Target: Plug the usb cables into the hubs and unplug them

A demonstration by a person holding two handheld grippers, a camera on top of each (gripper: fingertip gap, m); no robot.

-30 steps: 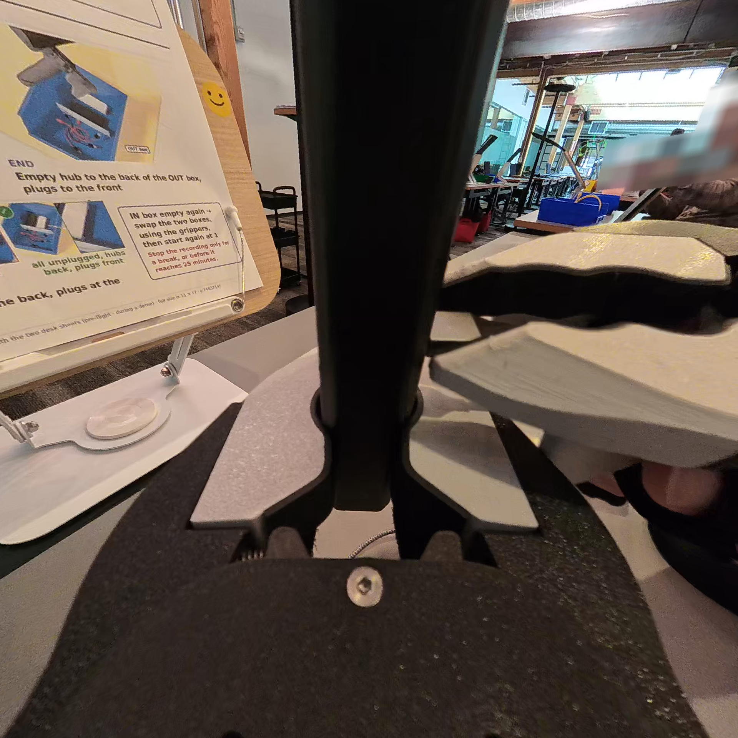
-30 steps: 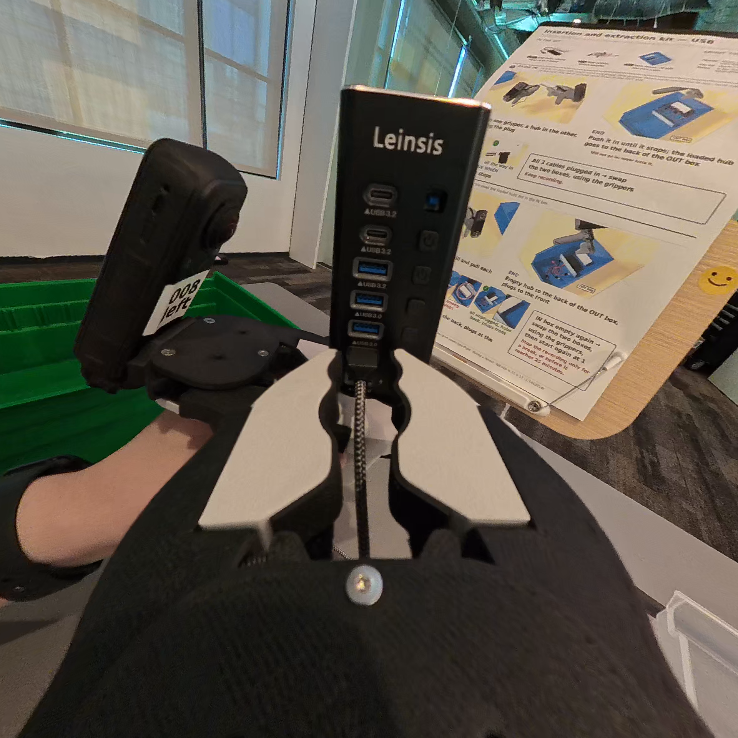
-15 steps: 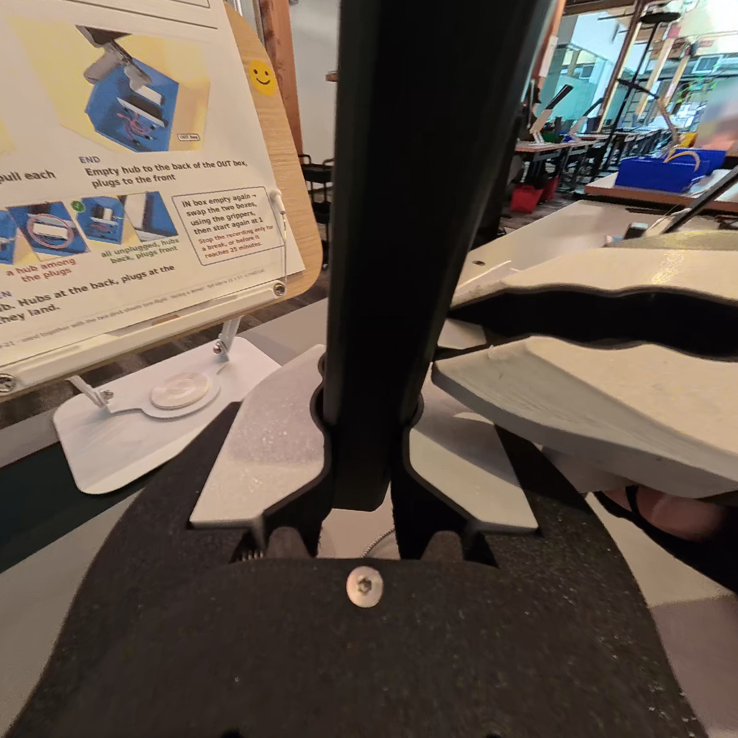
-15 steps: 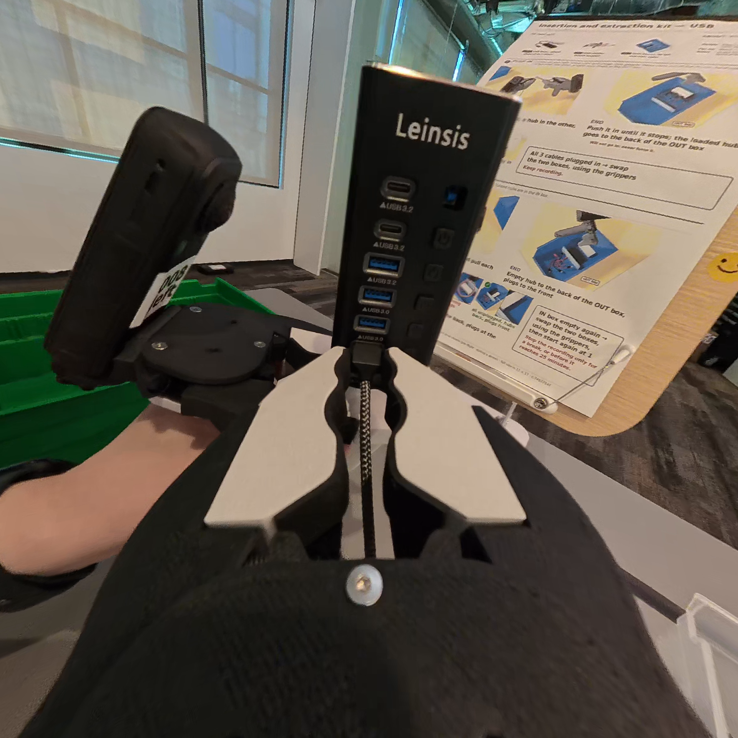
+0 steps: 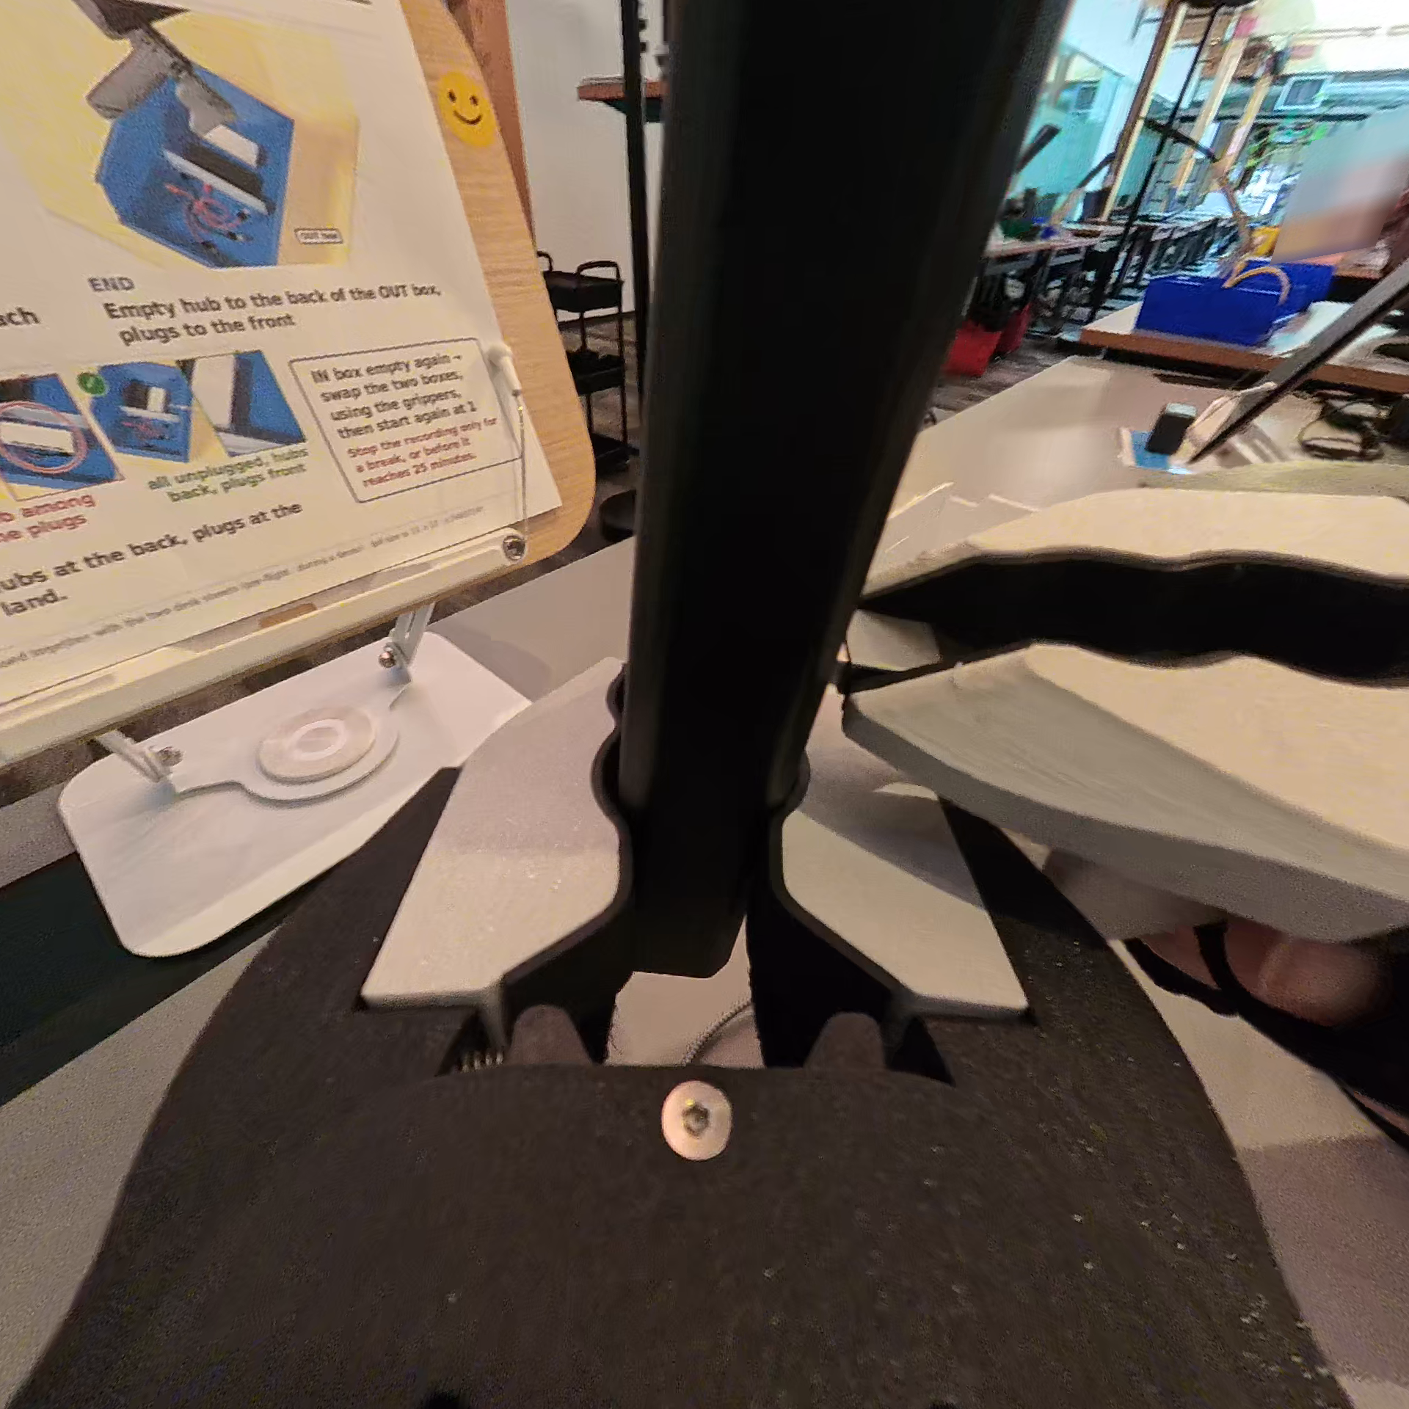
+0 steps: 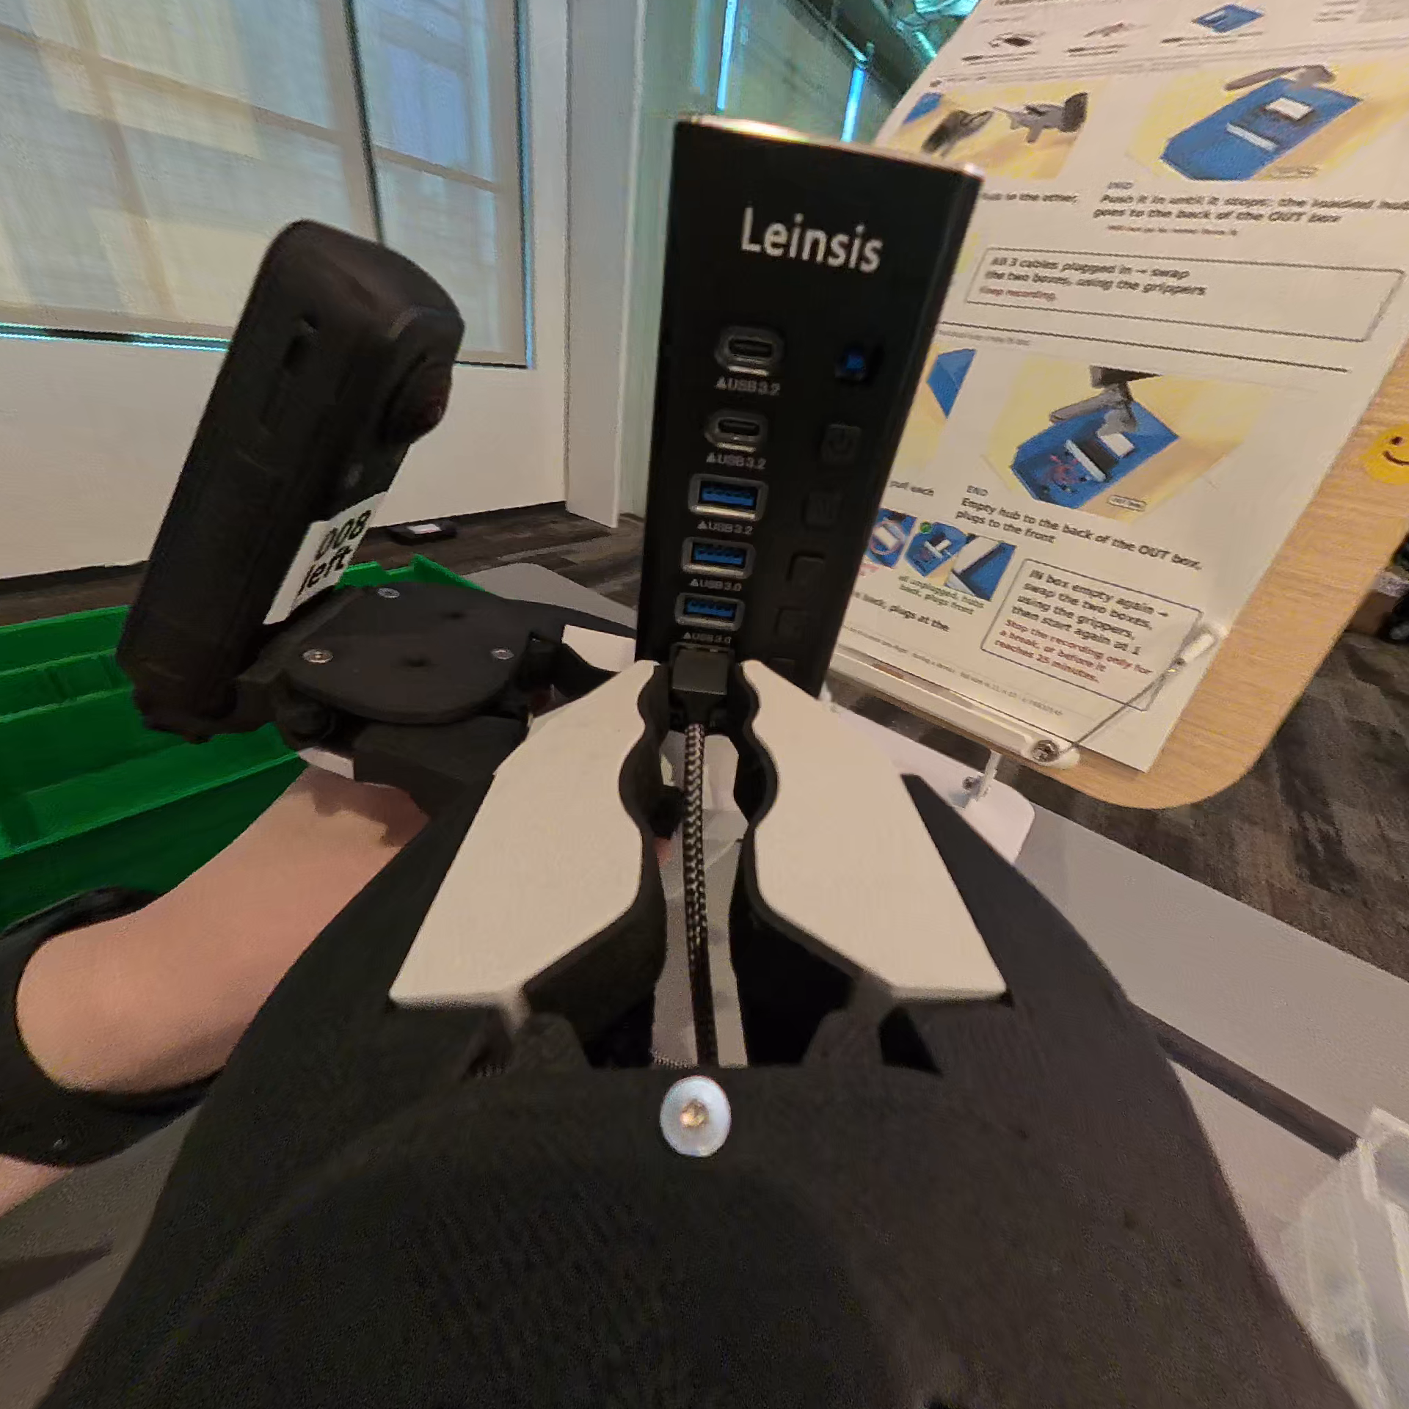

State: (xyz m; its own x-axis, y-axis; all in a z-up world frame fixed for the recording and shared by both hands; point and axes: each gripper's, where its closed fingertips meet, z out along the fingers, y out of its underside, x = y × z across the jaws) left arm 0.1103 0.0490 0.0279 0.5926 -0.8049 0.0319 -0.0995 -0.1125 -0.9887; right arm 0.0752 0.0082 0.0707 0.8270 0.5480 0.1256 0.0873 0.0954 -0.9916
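My left gripper [image 5: 705, 762] is shut on the lower end of a tall black USB hub [image 5: 800, 305] and holds it upright above the table. In the right wrist view the hub [image 6: 808, 381] faces me with its column of ports. A black USB plug [image 6: 698, 671] sits in the lowest port, with its braided cable [image 6: 695, 839] running back between my fingers. My right gripper [image 6: 699, 682] is shut on the rear of that plug. It shows from the side in the left wrist view [image 5: 846, 671], right beside the hub. The left gripper's camera [image 6: 290, 457] stands left of the hub.
An instruction board on a white stand [image 5: 229, 343] stands behind the hub and also shows in the right wrist view [image 6: 1144, 381]. A green bin [image 6: 91, 747] lies at the left. A clear plastic edge [image 6: 1372, 1220] shows at the lower right on the grey table [image 6: 1144, 953]. The left gripper's tips are roughly 6 cm from the right gripper's.
Both grippers and the hub have shifted slightly against the board. More of the plug's body now shows ahead of my right fingertips. Both grips are unchanged.
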